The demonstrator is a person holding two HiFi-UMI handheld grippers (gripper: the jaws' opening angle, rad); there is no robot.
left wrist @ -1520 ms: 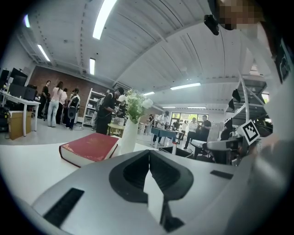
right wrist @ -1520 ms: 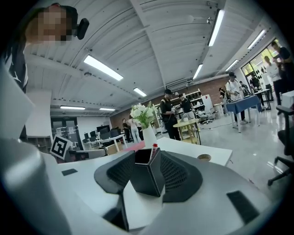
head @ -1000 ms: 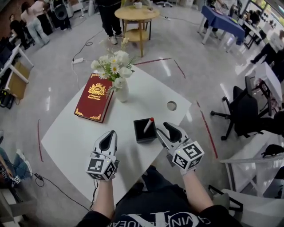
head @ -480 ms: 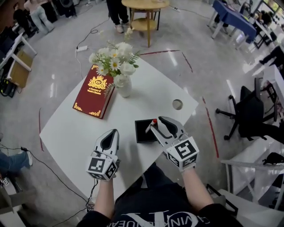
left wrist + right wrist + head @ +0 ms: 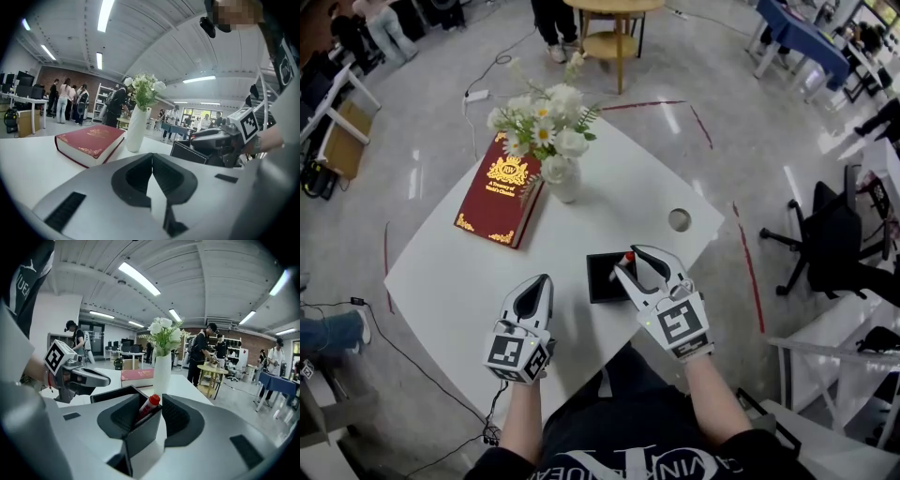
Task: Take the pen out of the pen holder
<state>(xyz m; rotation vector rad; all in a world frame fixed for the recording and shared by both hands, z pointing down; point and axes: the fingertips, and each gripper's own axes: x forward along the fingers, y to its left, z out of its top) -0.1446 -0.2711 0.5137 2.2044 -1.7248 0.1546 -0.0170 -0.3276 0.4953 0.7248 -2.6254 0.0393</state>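
Note:
A black square pen holder (image 5: 602,278) stands on the white table (image 5: 450,281) near its front edge. One pen with a red cap (image 5: 627,257) leans out of its right corner. My right gripper (image 5: 636,263) has its jaws on either side of the pen's top (image 5: 153,401) and the holder's corner (image 5: 140,432). The jaws are closing, and the pads are still clear of the pen. My left gripper (image 5: 540,284) rests to the left of the holder, shut and empty, its tips meeting in the left gripper view (image 5: 152,157).
A red book (image 5: 500,197) and a white vase of flowers (image 5: 561,183) stand at the table's far side. A round cable hole (image 5: 679,219) lies to the right. An office chair (image 5: 825,244) stands on the floor to the right, and people are farther off.
My right gripper moved left to the holder and rolled level, so its jaws now straddle the pen's red cap. The left gripper stayed put.

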